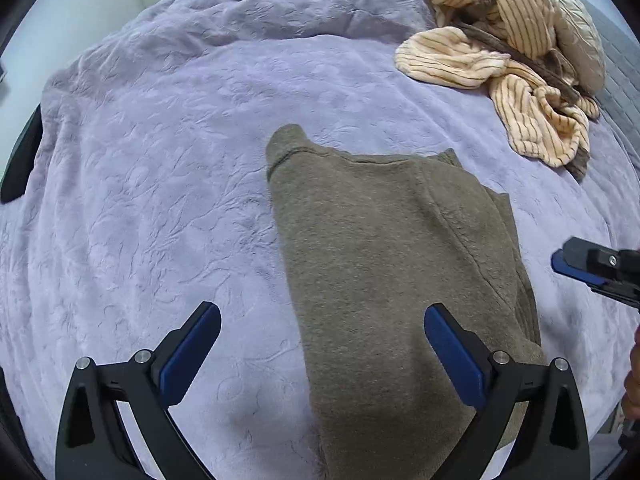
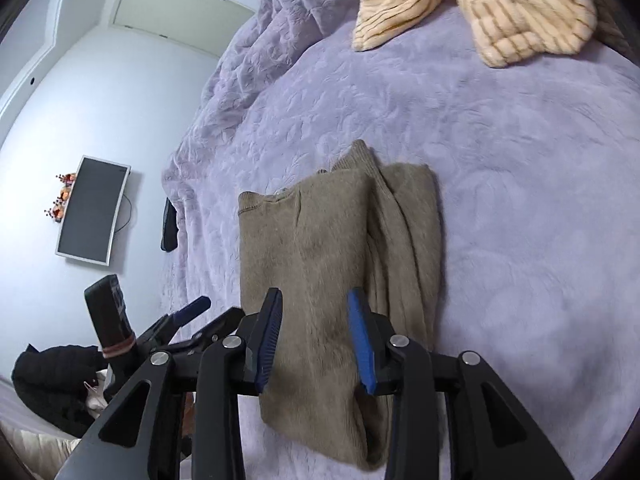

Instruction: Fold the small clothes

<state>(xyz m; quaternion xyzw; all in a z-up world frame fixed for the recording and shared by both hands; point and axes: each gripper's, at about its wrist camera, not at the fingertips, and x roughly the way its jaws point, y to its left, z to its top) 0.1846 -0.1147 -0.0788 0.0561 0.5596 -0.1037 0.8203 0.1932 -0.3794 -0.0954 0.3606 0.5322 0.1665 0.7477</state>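
Lying flat on the lavender bed cover [image 1: 160, 200], a brown knit garment [image 1: 380, 260] sits folded into a long narrow shape, its layered edges stacked along the right side in the right wrist view. It runs from the near edge of both views out toward the middle of the bed.

The left gripper [image 1: 322, 354] hangs over the near end of the garment with its jaws spread wide and released; the blue pads stand apart, one over the bare cover at left, one over the cloth at right, and nothing is pinched between them. In the right wrist view this same gripper [image 2: 192, 312] shows at the lower left, beside the garment's left edge.

The right gripper [image 2: 316, 340] hovers above the near part of the garment [image 2: 320, 240] with its jaws partly parted; the pads do not press on the cloth, which lies beneath them. In the left wrist view its tip [image 1: 592, 268] pokes in from the right edge, just off the garment's right side.

A striped cream garment [image 1: 500, 52] lies crumpled at the far right of the bed, well apart from the brown one. A dark screen [image 2: 92, 210] hangs on the pale wall at left.
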